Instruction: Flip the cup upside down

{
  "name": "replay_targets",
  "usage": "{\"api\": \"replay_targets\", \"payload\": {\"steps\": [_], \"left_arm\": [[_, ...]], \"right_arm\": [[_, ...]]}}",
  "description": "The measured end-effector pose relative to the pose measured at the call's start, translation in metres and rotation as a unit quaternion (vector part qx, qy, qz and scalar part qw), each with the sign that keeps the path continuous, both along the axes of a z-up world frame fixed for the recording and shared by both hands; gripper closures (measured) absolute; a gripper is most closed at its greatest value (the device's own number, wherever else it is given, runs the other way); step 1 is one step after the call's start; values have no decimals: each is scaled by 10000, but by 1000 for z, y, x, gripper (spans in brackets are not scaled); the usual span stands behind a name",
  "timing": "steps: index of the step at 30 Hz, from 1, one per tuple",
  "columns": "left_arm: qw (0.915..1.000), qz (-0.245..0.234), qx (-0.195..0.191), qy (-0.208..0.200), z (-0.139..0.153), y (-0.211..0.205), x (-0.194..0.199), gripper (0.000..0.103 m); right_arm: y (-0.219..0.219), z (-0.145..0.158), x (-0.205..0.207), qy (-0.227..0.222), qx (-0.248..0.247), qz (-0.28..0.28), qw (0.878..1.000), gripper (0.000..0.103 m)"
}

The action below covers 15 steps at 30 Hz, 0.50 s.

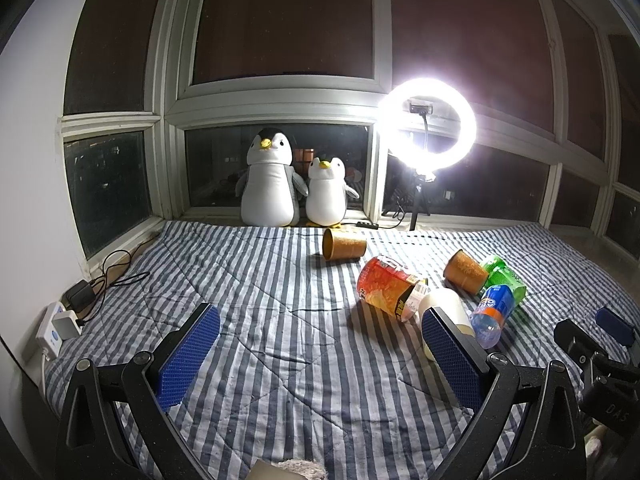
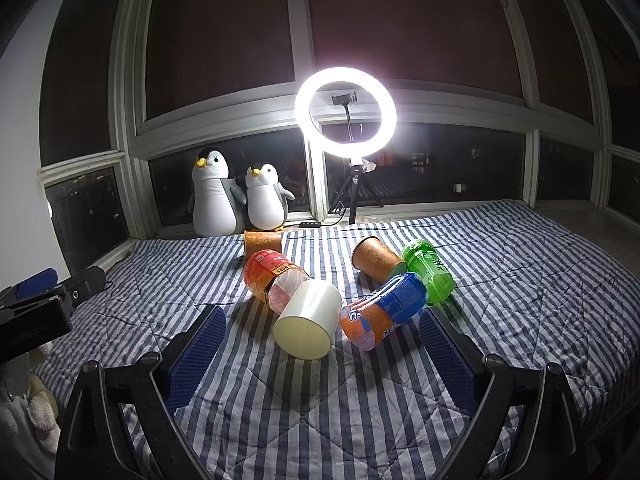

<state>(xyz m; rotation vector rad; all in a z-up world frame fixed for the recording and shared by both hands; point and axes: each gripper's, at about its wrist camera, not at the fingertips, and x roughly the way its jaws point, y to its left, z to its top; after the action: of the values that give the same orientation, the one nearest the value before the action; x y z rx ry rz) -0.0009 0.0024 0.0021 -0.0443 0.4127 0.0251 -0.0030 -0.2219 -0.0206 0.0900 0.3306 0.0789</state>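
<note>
The task is at its beginning: no cup is held. The right gripper (image 2: 320, 344) is spread wide and empty, pointed at the white cup (image 2: 308, 320), which lies on its side on the striped bed (image 2: 520, 280), its round end facing near, between the red snack tube (image 2: 272, 276) on its left and the orange soda bottle (image 2: 380, 314) on its right. The left gripper (image 1: 320, 344) is also spread and empty, further left. Next, I think, the right gripper must close around the cup's wall without pushing the bottle.
</note>
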Motion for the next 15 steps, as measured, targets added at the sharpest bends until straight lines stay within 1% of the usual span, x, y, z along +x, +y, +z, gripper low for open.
{"api": "replay_targets", "payload": {"steps": [15], "left_arm": [[10000, 6, 7, -4, -1, 0, 0, 1]], "right_arm": [[-1, 0, 0, -9, -13, -3, 10000, 7]]}}
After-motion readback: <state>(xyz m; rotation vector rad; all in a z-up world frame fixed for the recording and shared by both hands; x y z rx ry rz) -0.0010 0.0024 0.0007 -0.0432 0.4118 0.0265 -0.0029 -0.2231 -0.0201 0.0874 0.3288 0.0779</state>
